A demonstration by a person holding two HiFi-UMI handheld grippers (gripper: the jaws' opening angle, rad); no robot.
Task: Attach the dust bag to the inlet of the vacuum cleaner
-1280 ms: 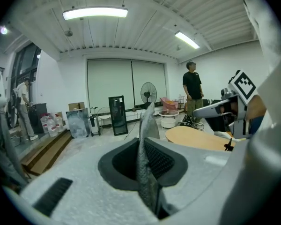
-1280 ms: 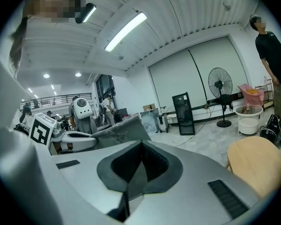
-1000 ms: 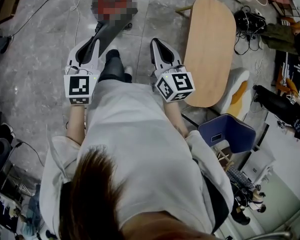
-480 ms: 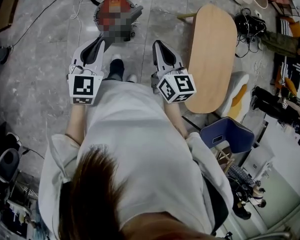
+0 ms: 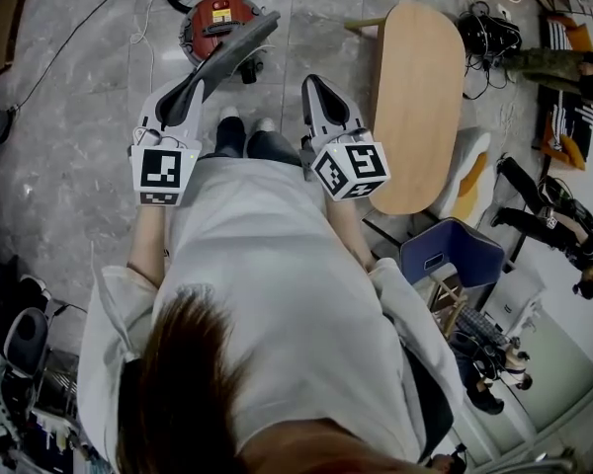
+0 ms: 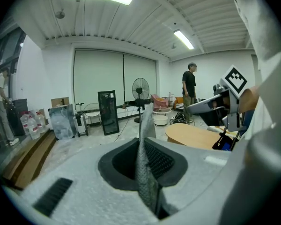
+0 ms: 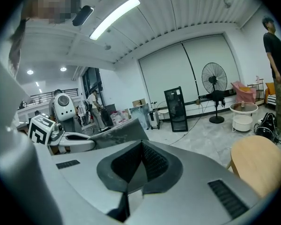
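The red vacuum cleaner (image 5: 210, 16) with its black hose stands on the floor ahead of me. A flat grey dust bag (image 5: 229, 53) sticks out from my left gripper (image 5: 192, 81), which is shut on its near edge; the bag's far end overlaps the vacuum in the head view. Seen edge-on in the left gripper view, the dust bag (image 6: 144, 170) is pinched between the pads of the left gripper (image 6: 145, 153). My right gripper (image 5: 312, 83) is shut and holds nothing, beside the bag. In its own view the right gripper (image 7: 139, 159) shows closed pads, with the dust bag (image 7: 118, 132) at the left.
A long oval wooden table (image 5: 415, 107) stands to the right, close to the right gripper. A blue chair (image 5: 453, 255) is behind it. Cables run over the grey stone floor (image 5: 69, 117). A standing person (image 6: 189, 92), a fan (image 6: 140, 89) and a black panel (image 6: 107, 111) are far off.
The vacuum cleaner has come nearer in the head view as I stepped forward. Both grippers moved along with me, and the bag's far end now overlaps the vacuum.
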